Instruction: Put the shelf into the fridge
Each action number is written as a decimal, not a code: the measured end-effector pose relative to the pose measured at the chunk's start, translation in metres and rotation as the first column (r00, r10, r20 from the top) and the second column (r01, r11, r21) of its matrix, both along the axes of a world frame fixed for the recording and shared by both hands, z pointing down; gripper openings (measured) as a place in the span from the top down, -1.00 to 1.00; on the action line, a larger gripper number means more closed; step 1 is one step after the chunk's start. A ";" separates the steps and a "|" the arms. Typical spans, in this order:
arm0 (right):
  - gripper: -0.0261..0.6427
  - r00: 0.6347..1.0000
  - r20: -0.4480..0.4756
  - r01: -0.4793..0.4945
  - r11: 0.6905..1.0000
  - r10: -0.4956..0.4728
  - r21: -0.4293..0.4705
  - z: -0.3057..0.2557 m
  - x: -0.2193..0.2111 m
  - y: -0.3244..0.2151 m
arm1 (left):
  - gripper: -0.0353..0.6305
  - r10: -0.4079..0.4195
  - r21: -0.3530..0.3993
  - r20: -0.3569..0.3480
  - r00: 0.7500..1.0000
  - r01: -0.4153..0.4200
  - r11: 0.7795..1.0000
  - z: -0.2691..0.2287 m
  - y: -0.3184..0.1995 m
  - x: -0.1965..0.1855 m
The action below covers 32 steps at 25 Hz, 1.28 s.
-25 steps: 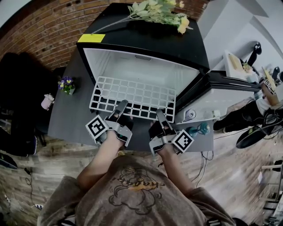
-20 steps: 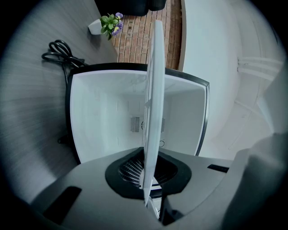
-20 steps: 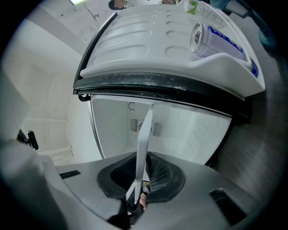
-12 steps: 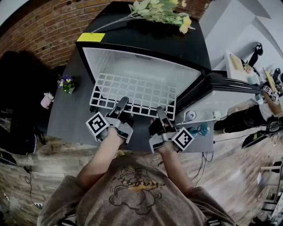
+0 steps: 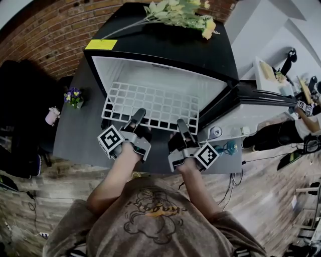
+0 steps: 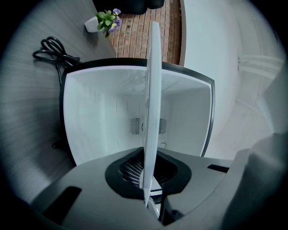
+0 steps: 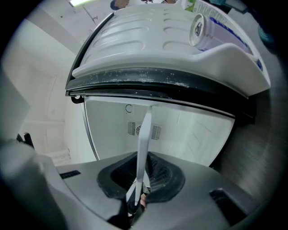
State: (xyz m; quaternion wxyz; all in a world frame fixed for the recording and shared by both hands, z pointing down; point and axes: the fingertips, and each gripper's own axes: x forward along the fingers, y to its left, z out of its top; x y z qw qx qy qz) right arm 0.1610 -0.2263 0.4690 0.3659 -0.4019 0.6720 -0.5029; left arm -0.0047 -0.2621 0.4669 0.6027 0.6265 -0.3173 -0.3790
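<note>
A black mini fridge (image 5: 165, 45) stands with its white inside (image 5: 160, 80) open and its door (image 5: 251, 108) swung out to the right. A white wire shelf (image 5: 150, 103) lies level in the opening, its far part inside. My left gripper (image 5: 138, 118) is shut on the shelf's near edge left of the middle. My right gripper (image 5: 180, 126) is shut on the same edge further right. In each gripper view the shelf shows edge-on as a white strip (image 6: 152, 90) (image 7: 144, 137) running from the jaws toward the fridge's back wall (image 6: 108, 117) (image 7: 189, 134).
Artificial flowers (image 5: 180, 12) and a yellow note (image 5: 100, 44) lie on the fridge top. A small potted plant (image 5: 73, 96) stands left of the fridge, with a black cable (image 6: 54, 48) beside it. The door rack holds a can (image 7: 198, 29). A brick wall (image 5: 45, 30) is behind.
Both grippers have moved slightly forward, and the shelf has slid a little deeper into the fridge opening.
</note>
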 end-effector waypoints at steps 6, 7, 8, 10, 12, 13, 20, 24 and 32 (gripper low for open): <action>0.81 1.000 0.006 -0.025 1.000 0.025 -0.011 0.000 0.002 -0.009 | 0.75 0.006 0.000 0.002 1.000 -0.006 1.000 -0.001 -0.009 0.002; 0.81 1.000 0.008 -0.030 0.999 0.031 -0.014 0.001 0.003 -0.011 | 0.75 0.007 0.001 0.003 1.000 -0.007 1.000 -0.001 -0.011 0.002; 0.81 0.999 0.012 -0.037 0.999 0.037 -0.017 0.001 0.003 -0.012 | 0.75 0.007 0.003 0.003 1.000 -0.007 1.000 -0.001 -0.012 0.002; 0.81 0.999 0.022 -0.049 0.999 0.049 -0.024 0.002 0.004 -0.014 | 0.75 0.009 0.005 0.004 1.000 -0.009 1.000 -0.001 -0.014 0.003; 0.82 0.998 0.030 -0.057 0.998 0.058 -0.027 0.002 0.005 -0.016 | 0.75 0.012 0.003 0.004 1.000 -0.012 1.000 0.001 -0.016 0.004; 0.82 0.998 0.033 -0.061 0.998 0.062 -0.029 0.002 0.005 -0.017 | 0.75 0.014 0.001 0.005 1.000 -0.014 1.000 0.001 -0.018 0.004; 0.82 0.995 0.027 -0.091 0.995 0.093 -0.045 0.002 0.007 -0.028 | 0.75 0.019 0.003 0.019 1.000 -0.019 1.000 0.002 -0.029 0.004; 0.82 0.993 0.025 -0.110 0.993 0.112 -0.047 0.000 0.008 -0.033 | 0.75 0.019 0.003 0.020 1.000 -0.019 1.000 -0.001 -0.035 0.006; 0.81 0.992 0.012 -0.128 0.991 0.129 -0.041 -0.002 0.009 -0.039 | 0.75 0.017 0.011 0.018 1.000 -0.017 1.000 -0.002 -0.041 0.007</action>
